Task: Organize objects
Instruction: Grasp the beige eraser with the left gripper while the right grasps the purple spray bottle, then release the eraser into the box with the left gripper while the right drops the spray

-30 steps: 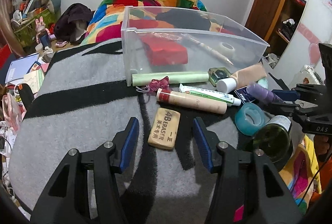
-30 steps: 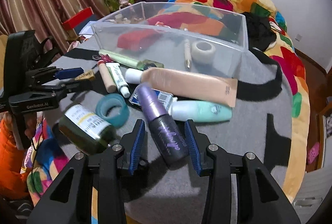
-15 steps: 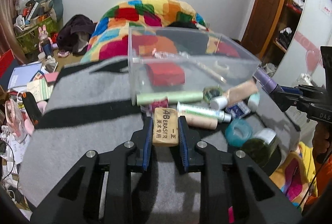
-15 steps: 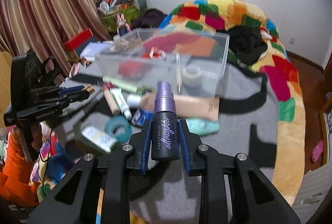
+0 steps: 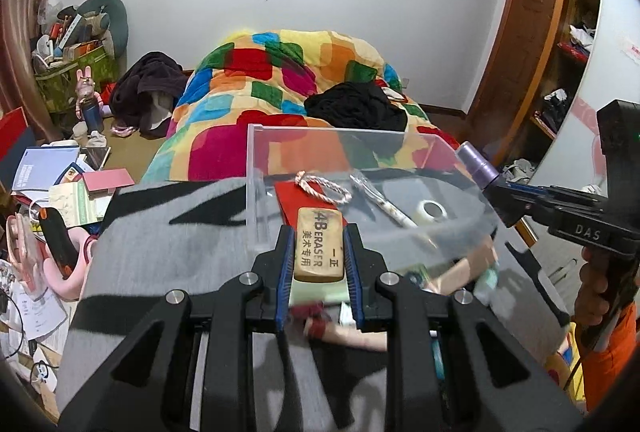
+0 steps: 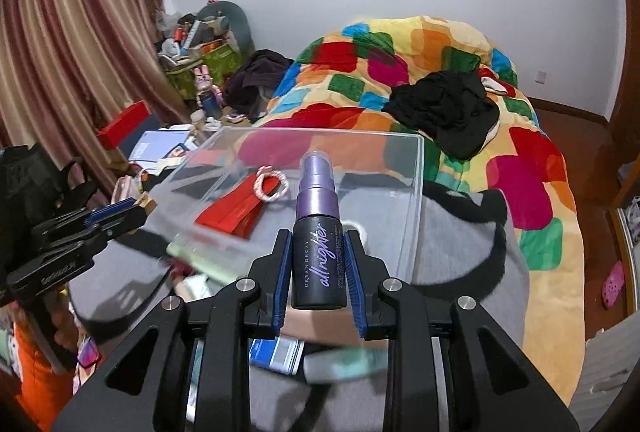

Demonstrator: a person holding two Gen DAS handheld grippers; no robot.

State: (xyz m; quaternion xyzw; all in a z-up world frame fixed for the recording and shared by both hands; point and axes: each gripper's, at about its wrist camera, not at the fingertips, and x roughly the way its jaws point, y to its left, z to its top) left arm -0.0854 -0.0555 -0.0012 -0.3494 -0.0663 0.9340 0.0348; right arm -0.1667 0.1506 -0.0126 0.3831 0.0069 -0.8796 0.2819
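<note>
My left gripper (image 5: 319, 256) is shut on a tan 4B eraser (image 5: 319, 246) and holds it up at the near wall of the clear plastic bin (image 5: 256, 191). My right gripper (image 6: 319, 268) is shut on a black and purple spray bottle (image 6: 318, 252), upright, at the near edge of the same bin (image 6: 416, 191). The bin holds a red pouch (image 5: 292, 205), a pink and white cord (image 5: 322, 187), a pen (image 5: 386, 205) and a tape roll (image 5: 431, 209). The right gripper with the bottle (image 5: 478, 165) shows at the right of the left wrist view.
Tubes and bottles lie on the grey and black blanket below the grippers: a skin-coloured tube (image 5: 352, 334), a green tube (image 6: 208, 260), a blue box (image 6: 276, 350). A colourful quilt (image 5: 280, 79) lies beyond. Clutter covers the floor at left (image 5: 48, 191).
Both grippers have lifted their objects off the blanket and moved forward and up toward the bin; a second ago both were open around the eraser and the bottle.
</note>
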